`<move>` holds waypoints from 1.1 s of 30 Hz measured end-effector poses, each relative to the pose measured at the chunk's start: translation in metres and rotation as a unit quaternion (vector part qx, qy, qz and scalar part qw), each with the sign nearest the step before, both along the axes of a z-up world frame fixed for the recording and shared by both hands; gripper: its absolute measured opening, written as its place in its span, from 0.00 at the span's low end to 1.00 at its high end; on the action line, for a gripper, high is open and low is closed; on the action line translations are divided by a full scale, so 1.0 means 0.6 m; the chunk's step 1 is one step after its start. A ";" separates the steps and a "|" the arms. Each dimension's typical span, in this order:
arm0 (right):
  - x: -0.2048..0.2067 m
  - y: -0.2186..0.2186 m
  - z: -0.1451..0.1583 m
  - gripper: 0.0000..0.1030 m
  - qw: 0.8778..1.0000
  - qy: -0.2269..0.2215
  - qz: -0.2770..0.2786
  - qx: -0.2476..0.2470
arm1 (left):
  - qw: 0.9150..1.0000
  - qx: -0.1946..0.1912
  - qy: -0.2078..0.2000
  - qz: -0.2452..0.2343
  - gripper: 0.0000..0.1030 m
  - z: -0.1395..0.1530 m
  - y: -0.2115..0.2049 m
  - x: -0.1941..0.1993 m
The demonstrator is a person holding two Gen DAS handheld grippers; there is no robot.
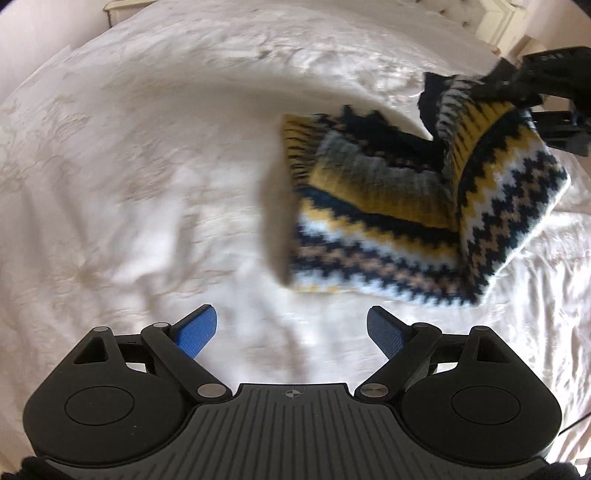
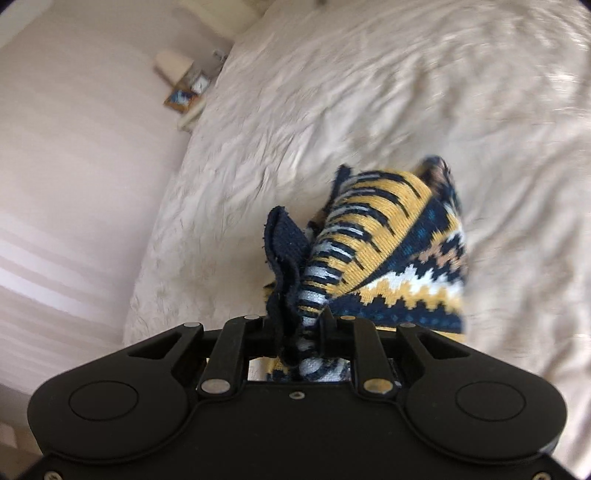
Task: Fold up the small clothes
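Observation:
A small knit garment with navy, yellow, white and tan zigzag bands hangs above the white bedspread, its lower part near the bed. My right gripper is shut on the garment's ribbed edge and lifts it; it shows in the left wrist view at the upper right. My left gripper is open and empty, with blue pads, just in front of the garment's lower edge.
The bedspread fills both views. A bedside table with small items stands by the wall past the bed's left edge. A pale headboard lies at the far side.

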State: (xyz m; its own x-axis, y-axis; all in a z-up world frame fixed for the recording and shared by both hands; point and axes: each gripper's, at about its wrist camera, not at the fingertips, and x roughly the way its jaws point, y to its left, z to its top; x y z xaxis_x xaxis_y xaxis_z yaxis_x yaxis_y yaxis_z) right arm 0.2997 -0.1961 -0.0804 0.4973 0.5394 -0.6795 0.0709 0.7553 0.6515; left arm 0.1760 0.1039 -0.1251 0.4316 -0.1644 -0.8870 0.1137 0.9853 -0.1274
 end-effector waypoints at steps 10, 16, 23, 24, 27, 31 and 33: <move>0.035 0.170 -0.084 0.27 0.997 0.054 0.034 -0.054 | 0.999 -0.006 0.010 0.034 0.86 -0.005 0.106 0.026; 0.044 0.218 -0.091 0.30 0.994 0.063 0.044 -0.080 | 0.999 -0.018 0.006 0.033 0.86 -0.007 0.115 0.054; 0.031 0.210 -0.071 0.42 0.998 0.028 0.045 -0.024 | 0.999 -0.028 -0.019 0.001 0.86 0.010 0.093 0.108; 0.025 0.201 -0.061 0.43 0.999 0.020 0.042 -0.024 | 0.999 -0.030 -0.023 -0.005 0.87 0.014 0.089 0.119; 0.009 0.169 -0.041 0.47 0.999 0.002 0.029 -0.041 | 0.998 -0.038 -0.038 -0.018 0.87 0.027 0.077 0.153; -0.022 0.138 -0.038 0.47 0.995 -0.004 0.031 -0.094 | 0.997 -0.047 -0.060 -0.033 0.87 0.045 0.055 0.198; -0.040 0.128 -0.043 0.47 0.993 -0.003 0.026 -0.114 | 0.995 -0.050 -0.069 -0.045 0.87 0.053 0.039 0.218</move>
State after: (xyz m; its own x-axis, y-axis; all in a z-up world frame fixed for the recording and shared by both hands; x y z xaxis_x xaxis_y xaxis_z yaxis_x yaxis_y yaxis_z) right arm 0.2755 -0.1191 -0.1060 0.4772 0.3959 -0.7846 0.0257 0.8861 0.4628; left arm 0.3068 0.1274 -0.0936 0.5272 -0.2920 -0.7980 0.2233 0.9537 -0.2015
